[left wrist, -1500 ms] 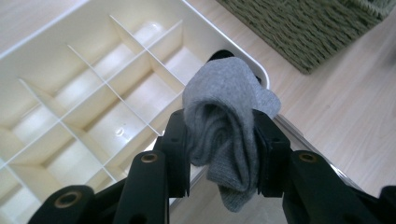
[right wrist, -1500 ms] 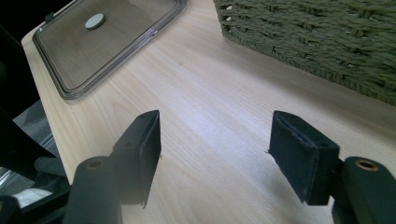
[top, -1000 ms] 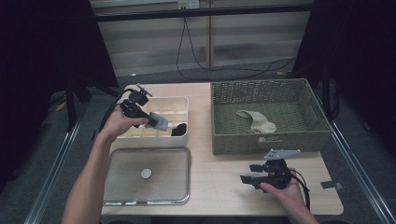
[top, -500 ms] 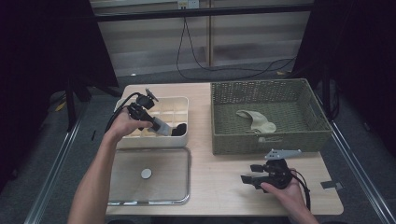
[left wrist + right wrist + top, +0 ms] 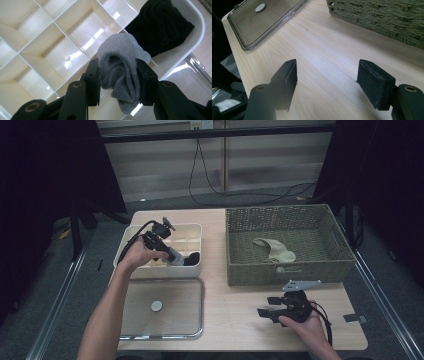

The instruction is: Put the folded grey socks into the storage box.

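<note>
Left hand-held gripper (image 5: 117, 82) clamps grey sock (image 5: 120, 75) over divided box (image 5: 192, 270), cell at 7 o'clock of black sock (image 5: 160, 25); jaws just easing apart. Right hand-held gripper (image 5: 327, 82) idle, jaws apart over table (image 5: 324, 50)

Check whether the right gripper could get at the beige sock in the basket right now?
Probably yes: the right gripper is open and empty, and the beige sock lies uncovered in the open-topped basket beyond it.

Pale wood table (image 5: 235, 320); grey floor (image 5: 90, 250); slatted wall (image 5: 165, 165) behind; black cable (image 5: 210, 180) hanging; dark surroundings.
</note>
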Available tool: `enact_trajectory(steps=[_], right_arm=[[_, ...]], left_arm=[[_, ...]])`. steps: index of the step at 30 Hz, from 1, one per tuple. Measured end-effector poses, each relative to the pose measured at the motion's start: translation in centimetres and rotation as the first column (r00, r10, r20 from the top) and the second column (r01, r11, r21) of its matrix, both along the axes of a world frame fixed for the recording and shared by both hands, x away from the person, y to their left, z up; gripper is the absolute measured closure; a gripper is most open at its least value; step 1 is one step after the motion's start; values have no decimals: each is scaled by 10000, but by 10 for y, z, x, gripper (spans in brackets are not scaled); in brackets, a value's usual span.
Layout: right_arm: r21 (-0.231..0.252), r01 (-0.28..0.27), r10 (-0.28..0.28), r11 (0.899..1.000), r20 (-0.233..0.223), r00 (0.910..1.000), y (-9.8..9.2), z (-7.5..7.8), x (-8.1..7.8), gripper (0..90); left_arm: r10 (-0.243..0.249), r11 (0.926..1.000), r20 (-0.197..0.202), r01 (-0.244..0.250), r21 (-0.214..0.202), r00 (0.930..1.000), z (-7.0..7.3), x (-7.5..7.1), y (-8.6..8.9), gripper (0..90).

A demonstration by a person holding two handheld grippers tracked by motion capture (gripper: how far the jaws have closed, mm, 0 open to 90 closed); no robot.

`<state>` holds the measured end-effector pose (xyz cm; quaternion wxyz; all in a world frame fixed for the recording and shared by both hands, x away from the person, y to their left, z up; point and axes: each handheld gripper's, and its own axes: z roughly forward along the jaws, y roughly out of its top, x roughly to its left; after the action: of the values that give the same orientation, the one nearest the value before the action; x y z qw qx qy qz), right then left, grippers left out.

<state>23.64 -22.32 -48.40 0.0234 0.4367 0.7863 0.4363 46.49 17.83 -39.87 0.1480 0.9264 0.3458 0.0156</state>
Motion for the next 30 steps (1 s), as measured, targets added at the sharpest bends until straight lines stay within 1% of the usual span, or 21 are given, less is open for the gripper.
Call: enact_trajectory(steps=[3, 4, 5, 6, 8, 11, 12, 13, 15, 16, 17, 18, 19, 21, 23, 24, 25, 27, 28, 29, 30], right_arm=[[-23, -10, 10, 10000, 0, 10000, 0, 0, 0, 324], [-19, -5, 5, 10000, -25, 10000, 0, 0, 0, 324], [-27, -13, 13, 10000, -6, 10000, 0, 0, 0, 323], [-8, -30, 30, 10000, -43, 10000, 0, 0, 0, 322], [3, -21, 21, 10000, -75, 10000, 1, 0, 0, 322], [-40, -65, 65, 10000, -63, 10000, 1, -1, 0, 322], [-32, -78, 78, 10000, -45, 10000, 2, -1, 0, 322], [-35, -63, 63, 10000, -67, 10000, 1, -1, 0, 322], [-28, -53, 52, 10000, -63, 10000, 1, -1, 0, 322], [-31, -53, 53, 10000, -66, 10000, 1, -1, 0, 322], [-16, -85, 85, 10000, -57, 9999, 1, -1, 1, 322], [-14, -91, 91, 10000, -72, 9999, 1, -1, 1, 321], [-15, -101, 101, 9999, -128, 9999, 1, -1, 0, 318], [-43, -119, 118, 9999, -159, 9998, 2, -2, 0, 314], [-48, -107, 106, 9999, -150, 9998, 2, -2, 0, 314], [-50, -110, 109, 9999, -154, 9998, 2, -2, 0, 312], [-50, -110, 109, 9999, -154, 9998, 2, -2, 0, 312], [-56, -109, 109, 9999, -169, 9998, 2, -2, 0, 310], [-52, -115, 114, 9999, -176, 9998, 2, -2, 0, 309], [-45, -128, 128, 9999, -177, 9998, 2, -2, 0, 308], [-45, -123, 122, 9999, -179, 9998, 2, -2, 0, 306]], left_arm=[[-122, 9991, 74, 119, 396, 9999, -1, -3, -3, 631], [-138, 9991, 46, 137, 406, 9999, -2, -3, -4, 631], [-227, 9979, 57, 223, 600, 9997, -3, -2, -5, 633], [-286, 9982, -69, 290, 529, 9996, -4, -2, -7, 634], [-321, 9977, -35, 323, 603, 9995, -6, -2, -8, 634], [-297, 9973, -166, 307, 660, 9994, -10, -1, -12, 633], [-315, 9969, -141, 324, 711, 9994, -11, -1, -14, 632], [-363, 9970, -219, 377, 680, 9991, -12, 0, -15, 629], [-297, 9985, -201, 306, 449, 9994, -12, 0, -16, 616], [-177, 9997, -185, 180, 158, 9997, -12, 0, -17, 609], [-231, 9997, -133, 232, 62, 9996, -11, 1, -17, 596], [-89, 9999, 39, 90, -114, 10000, -9, 0, -18, 583], [-66, 9998, 171, 70, -190, 9998, -8, 0, -20, 575], [-169, 9997, 235, 173, -198, 9996, -6, 0, -22, 560], [-136, 9998, 194, 138, -123, 9997, -5, 0, -23, 575], [-196, 9998, 70, 195, 28, 9998, -9, 1, -24, 599], [-196, 9998, 70, 195, 28, 9998, -9, 1, -24, 609], [-289, 9993, 143, 285, 256, 9995, -13, 1, -26, 623], [-248, 9995, 158, 244, 200, 9996, -16, 1, -26, 633], [-299, 9994, 59, 297, 202, 9995, -18, 1, -27, 637], [-351, 9991, 63, 350, 220, 9994, -19, 2, -27, 640]])
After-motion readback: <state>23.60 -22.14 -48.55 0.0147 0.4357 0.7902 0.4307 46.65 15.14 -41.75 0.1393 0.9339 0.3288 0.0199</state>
